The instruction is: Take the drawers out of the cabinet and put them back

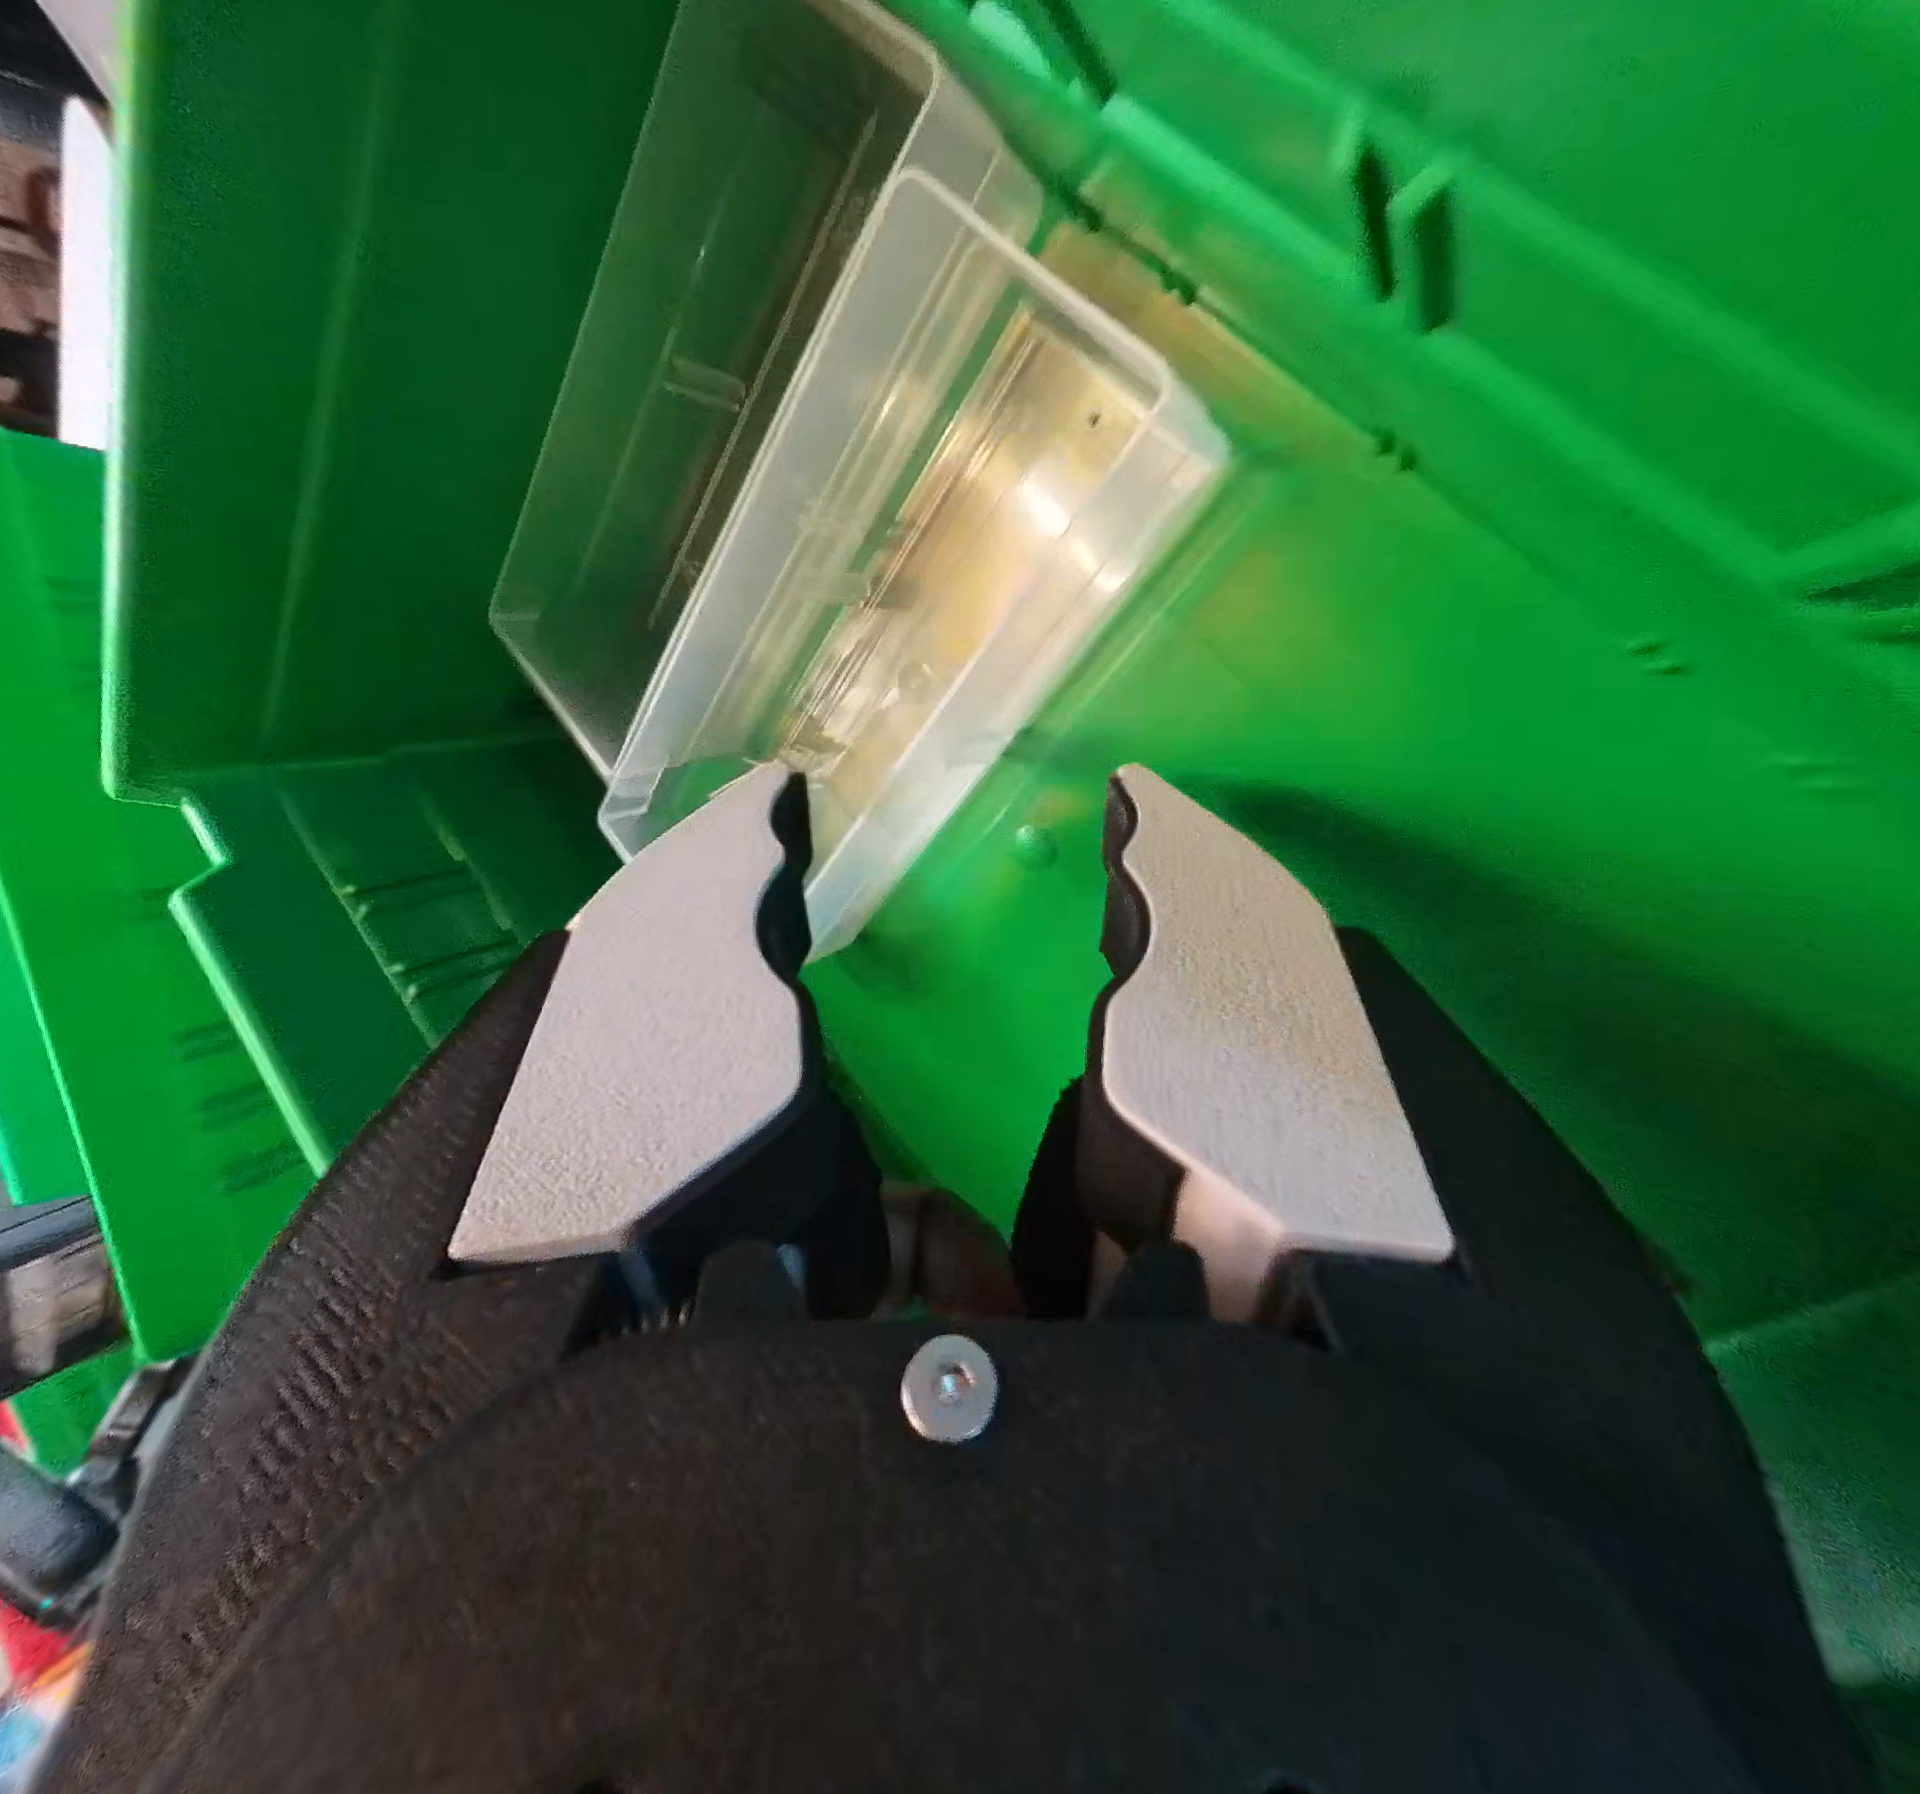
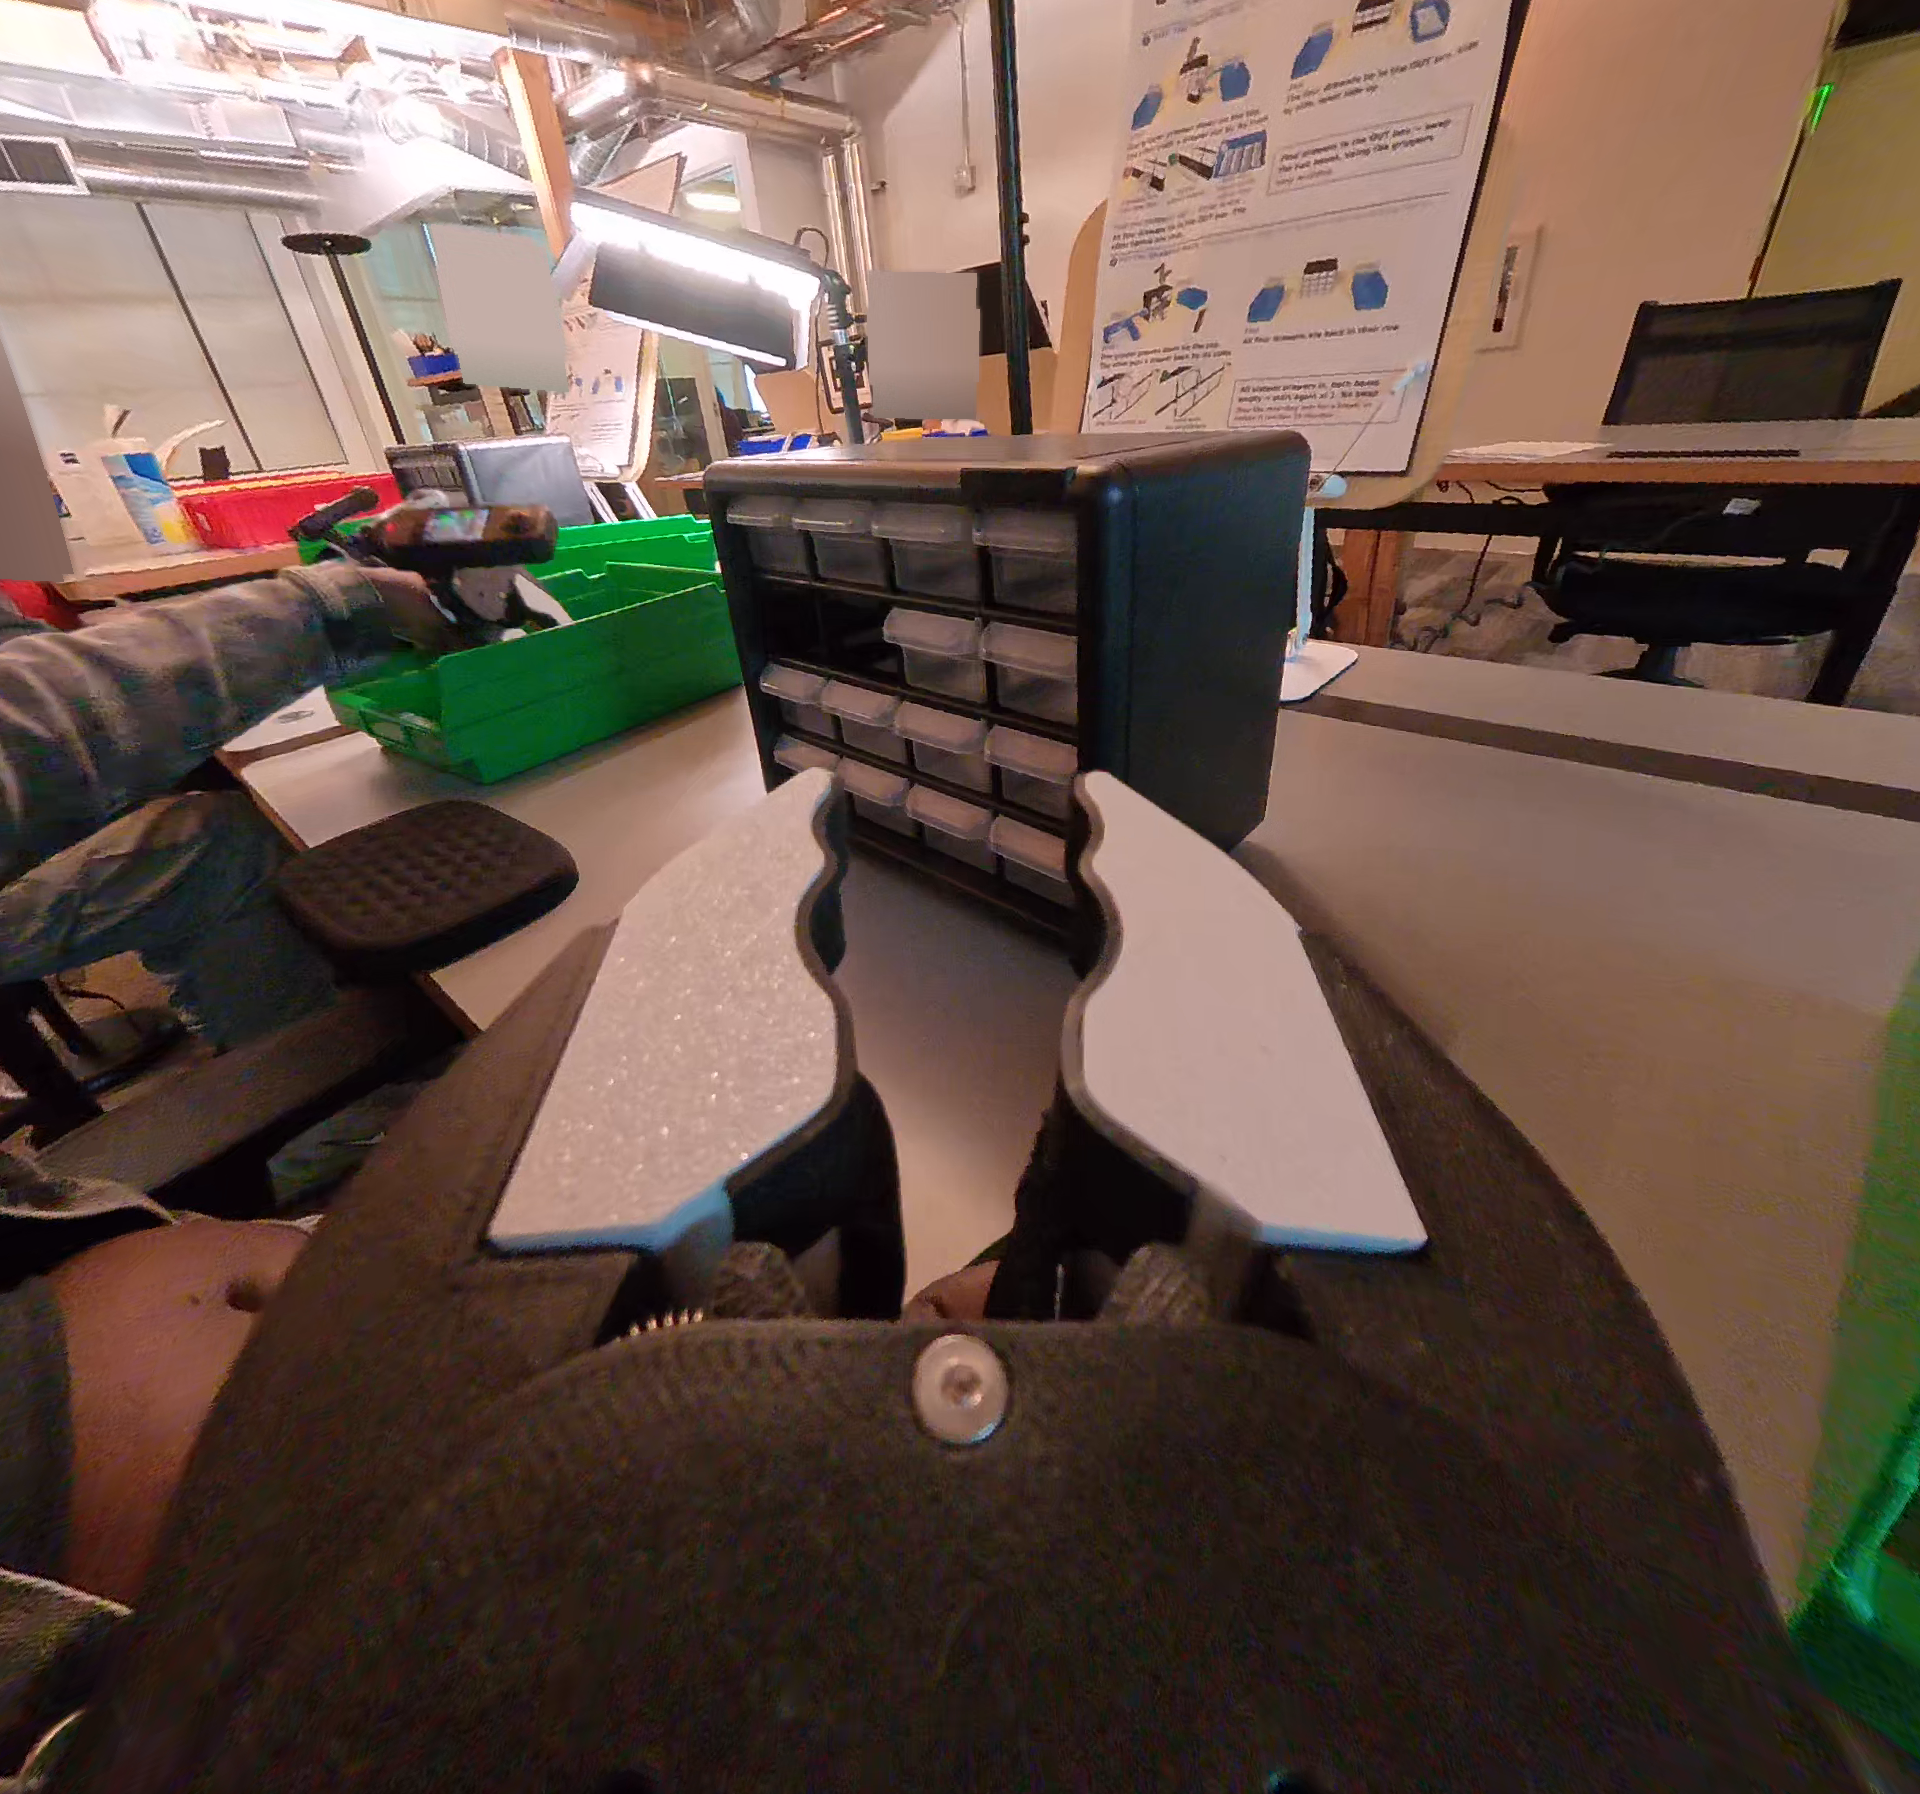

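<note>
Two clear plastic drawers lie side by side in a green bin (image 1: 312,394): a far one (image 1: 727,373) and a near one (image 1: 935,549). My left gripper (image 1: 956,788) is open and empty just above the near drawer's end; its left fingertip overlaps that drawer's corner. The black cabinet (image 2: 1195,622) stands upright on the table, with rows of clear drawers. Two slots (image 2: 821,627) at the left of its second row are empty. My right gripper (image 2: 956,788) is open and empty, in front of the cabinet's lowest rows and short of them. The left gripper (image 2: 499,591) also shows over the green bin (image 2: 582,695).
The grey table (image 2: 1558,913) carries the cabinet and the bin to its left. A second green bin (image 2: 1870,1381) sits at the right edge. A black chair armrest (image 2: 426,877) and a person's sleeve (image 2: 156,664) are at left. A poster board (image 2: 1299,165) stands behind.
</note>
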`<state>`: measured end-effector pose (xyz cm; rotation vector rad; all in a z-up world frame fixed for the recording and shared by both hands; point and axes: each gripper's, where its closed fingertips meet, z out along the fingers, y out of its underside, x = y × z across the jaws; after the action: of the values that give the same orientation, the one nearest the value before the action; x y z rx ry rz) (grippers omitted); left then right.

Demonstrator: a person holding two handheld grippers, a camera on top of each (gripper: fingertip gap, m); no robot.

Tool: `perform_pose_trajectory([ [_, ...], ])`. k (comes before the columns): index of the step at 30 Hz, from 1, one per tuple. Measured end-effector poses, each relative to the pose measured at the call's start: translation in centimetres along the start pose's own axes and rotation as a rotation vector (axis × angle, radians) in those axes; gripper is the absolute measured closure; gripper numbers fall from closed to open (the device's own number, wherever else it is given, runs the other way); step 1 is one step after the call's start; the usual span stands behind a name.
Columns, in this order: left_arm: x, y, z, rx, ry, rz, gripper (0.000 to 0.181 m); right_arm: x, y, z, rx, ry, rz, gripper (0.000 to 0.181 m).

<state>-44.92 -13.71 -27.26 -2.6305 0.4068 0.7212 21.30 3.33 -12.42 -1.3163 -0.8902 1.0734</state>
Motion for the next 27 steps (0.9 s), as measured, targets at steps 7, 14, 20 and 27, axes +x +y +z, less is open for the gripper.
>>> perform_pose_trajectory([
  [7,2.8,1.6,-2.5,-0.033,0.205,-0.078,0.145,0.9,-0.6,-0.9,0.062,0.03,0.053,0.145],
  [14,0.3,2.7,-4.6,0.063,0.076,-0.145,0.118,0.6,-2.0,-1.1,0.124,0.016,0.069,0.149],
  [20,-1.9,4.0,-2.1,0.001,-0.006,-0.179,0.096,0.2,-1.7,-0.2,0.112,-0.019,0.083,0.149],
  [27,-2.0,2.5,0.1,-0.072,0.115,-0.119,0.096,0.3,-1.1,0.0,0.103,-0.022,0.094,0.151],
])
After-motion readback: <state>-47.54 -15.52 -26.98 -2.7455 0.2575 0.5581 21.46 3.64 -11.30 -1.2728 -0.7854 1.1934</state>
